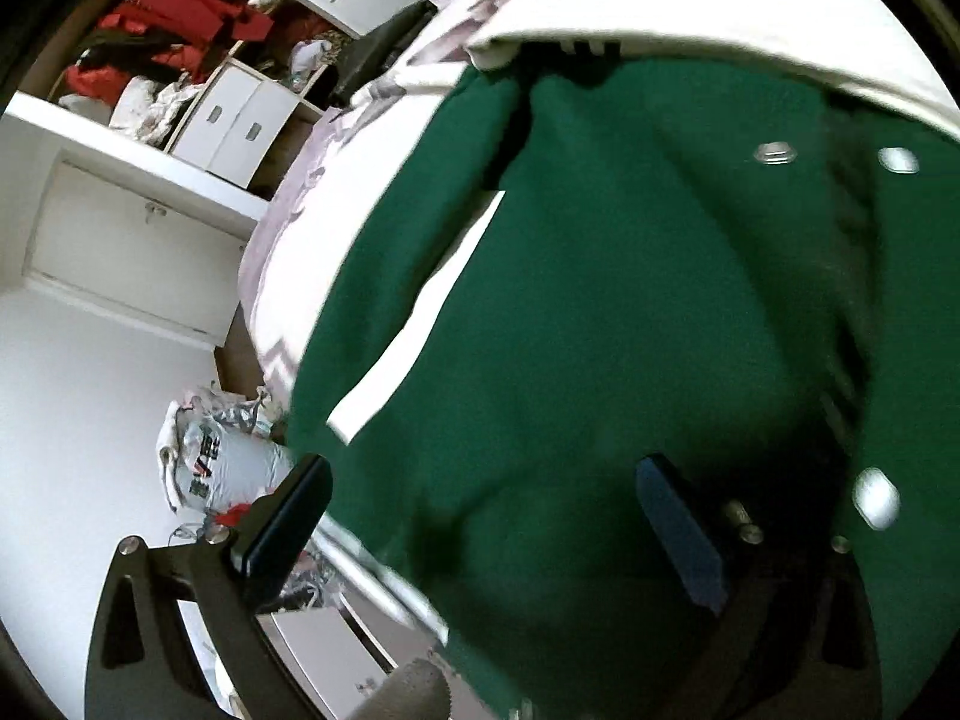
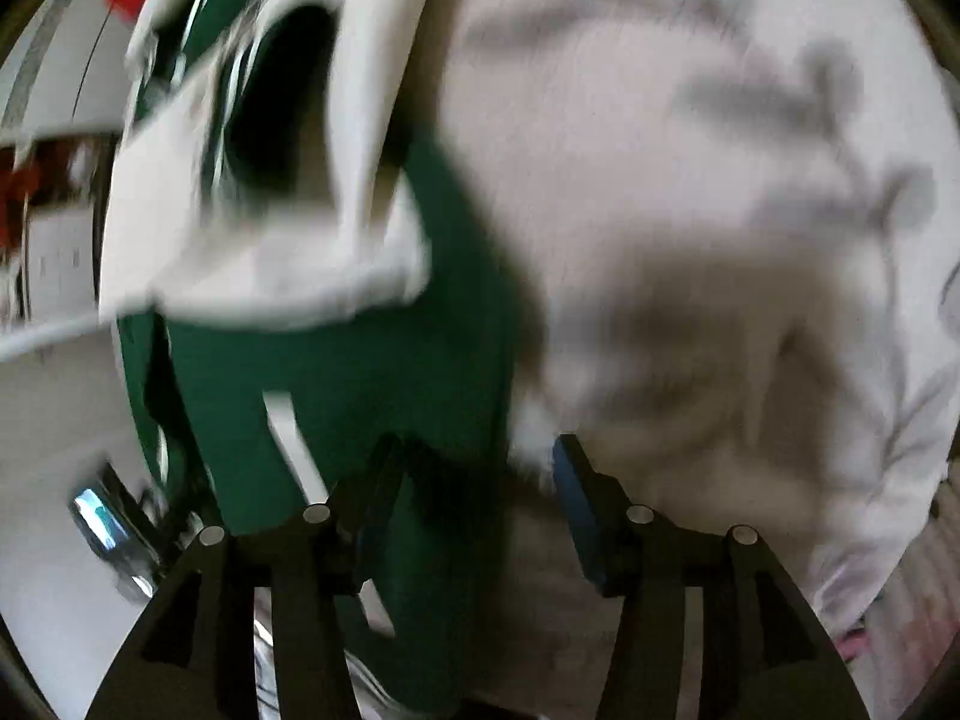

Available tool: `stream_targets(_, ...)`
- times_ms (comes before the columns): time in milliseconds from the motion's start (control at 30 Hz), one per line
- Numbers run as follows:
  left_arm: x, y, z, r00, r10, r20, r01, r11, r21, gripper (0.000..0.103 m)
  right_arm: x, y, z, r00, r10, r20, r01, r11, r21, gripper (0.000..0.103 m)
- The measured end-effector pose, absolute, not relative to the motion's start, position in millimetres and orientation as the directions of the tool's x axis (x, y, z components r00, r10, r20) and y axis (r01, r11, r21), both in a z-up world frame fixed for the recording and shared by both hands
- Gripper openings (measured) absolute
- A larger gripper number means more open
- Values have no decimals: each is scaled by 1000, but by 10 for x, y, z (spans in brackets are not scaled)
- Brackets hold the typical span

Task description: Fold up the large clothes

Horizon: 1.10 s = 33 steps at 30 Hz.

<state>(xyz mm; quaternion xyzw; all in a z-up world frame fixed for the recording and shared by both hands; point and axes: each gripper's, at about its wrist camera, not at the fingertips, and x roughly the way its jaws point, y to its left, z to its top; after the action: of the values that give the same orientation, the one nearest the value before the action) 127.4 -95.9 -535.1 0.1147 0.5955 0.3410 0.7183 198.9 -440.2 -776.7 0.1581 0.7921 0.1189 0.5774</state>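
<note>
green jacket, white sleeves, on bed

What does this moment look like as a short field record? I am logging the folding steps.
garment: green jacket with white sleeve and snap buttons
surface: bed with pale patterned cover
left gripper: jaws wide open over the jacket's green body
right gripper: jaws partly open, straddling the jacket's edge; grip unclear through blur
background: white cabinets, red clothes on a shelf
fold: not yet finished
</note>
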Motion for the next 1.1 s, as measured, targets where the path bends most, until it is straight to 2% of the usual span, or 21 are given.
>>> stream_targets(100, 1065, -1131, -5230, 50, 617, -786, -338, 751, 568, 103, 1654, -4457, -7911, -317, 364, -876, 81, 931, 357, 54)
stream_targets(167, 914, -1183, -5200, 40, 548, -836, -354, 790, 501, 103, 1640, -4492, -7798, -319, 340, -885, 40, 937, 346, 54)
stream_targets(233, 760, -1152, -5234, 35, 398, -917, -428, 835, 346, 103, 1662, -4628, -7686, -311, 369, -876, 78, 928, 363, 56)
stream_targets(300, 585, -1042, -5356, 66, 178, -982, -521, 845, 118, 103, 1674, -4811, -7631, -292, 439, -850, 153, 898, 411, 56)
stream_targets(367, 468, -923, -5610, 103, -27, -994, -601, 795, -84, 103, 1664, -4950, -7612, -285, 477, -831, 199, 878, 436, 56)
stream_targets(433, 438, -863, -5826, 138, -155, -978, -641, 739, -207, 102, 1673, -5098, -7649, -293, 477, -829, 221, 877, 426, 56)
stream_targets(467, 437, -850, -5879, 182, -183, -966, -649, 716, -258, 88, 1609, -5121, -7658, -296, 469, -832, 223, 881, 417, 56)
stream_targets(500, 443, -850, -5885, 204, -179, -962, -651, 710, -270, 77, 1581, -5179, -7674, -304, 460, -835, 225, 886, 406, 56)
stream_targets(533, 457, -857, -5853, 215, -152, -965, -651, 713, -258, 60, 1564, -5208, -7692, -306, 457, -835, 230, 887, 401, 56)
stream_targets(567, 450, -848, -5776, 238, -118, -964, -646, 722, -248, 26, 1550, -5205, -7712, -305, 459, -834, 234, 886, 401, 56)
stream_targets(600, 421, -818, -5686, 265, -97, -959, -640, 727, -250, 22, 1545, -5246, -7698, -305, 454, -837, 231, 888, 398, 56)
stream_targets(700, 331, -714, -5465, 326, -90, -941, -626, 725, -287, 18, 1552, -5290, -7633, -304, 434, -848, 201, 899, 388, 56)
stream_targets(800, 337, -686, -5444, 321, -80, -944, -585, 767, -264, 16, 1582, -5278, -7634, -310, 435, -846, 202, 899, 388, 56)
stream_targets(967, 317, -532, -5708, 297, -150, -943, -593, 745, -306, 17, 1539, -5260, -7611, -316, 447, -837, 195, 894, 404, 56)
stream_targets(1100, 313, -585, -5501, 272, -141, -952, -604, 745, -283, 22, 1641, -5409, -7536, -316, 470, -824, 203, 882, 426, 56)
